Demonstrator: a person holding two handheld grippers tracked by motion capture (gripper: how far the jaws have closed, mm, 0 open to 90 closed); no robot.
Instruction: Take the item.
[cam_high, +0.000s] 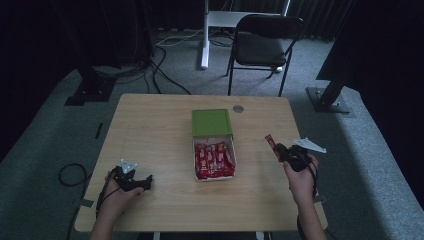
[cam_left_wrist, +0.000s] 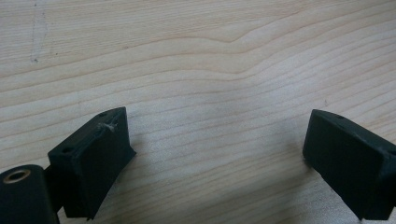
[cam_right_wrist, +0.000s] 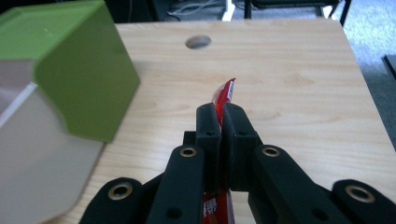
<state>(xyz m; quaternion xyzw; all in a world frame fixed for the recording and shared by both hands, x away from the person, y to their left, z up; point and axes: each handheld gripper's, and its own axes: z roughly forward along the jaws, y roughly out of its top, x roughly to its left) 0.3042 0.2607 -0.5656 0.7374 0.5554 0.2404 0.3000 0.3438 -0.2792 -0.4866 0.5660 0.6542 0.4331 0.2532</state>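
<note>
As catalogued from left to right, the left tool (cam_high: 131, 178) lay at the near left of the surface (cam_high: 150, 130), black, blocky, topped by a grey three-cornered plate; its jaws stood apart with nothing between them, hovering just over pale wood grain, probably parked out of the way while the other hand worked.

Centre: a box (cam_high: 214, 172), white card, rectangular, its green lid (cam_high: 212, 122) hinged back away from the person, presumably to leave the contents reachable. Inside lay red packets (cam_high: 214, 160), glossy foil, long and flat, packed side by side.

Right: the right tool (cam_right_wrist: 220, 109), black, two slim jaws pressed together on a single red bar (cam_right_wrist: 224, 92), a thin, crinkled wrapper gripped along its length, one end poking out beyond the tips. It was held above the surface, well right of the box, likely being carried between box and surface.

Far edge: a round cable hole (cam_right_wrist: 198, 41) behind the lid.
</note>
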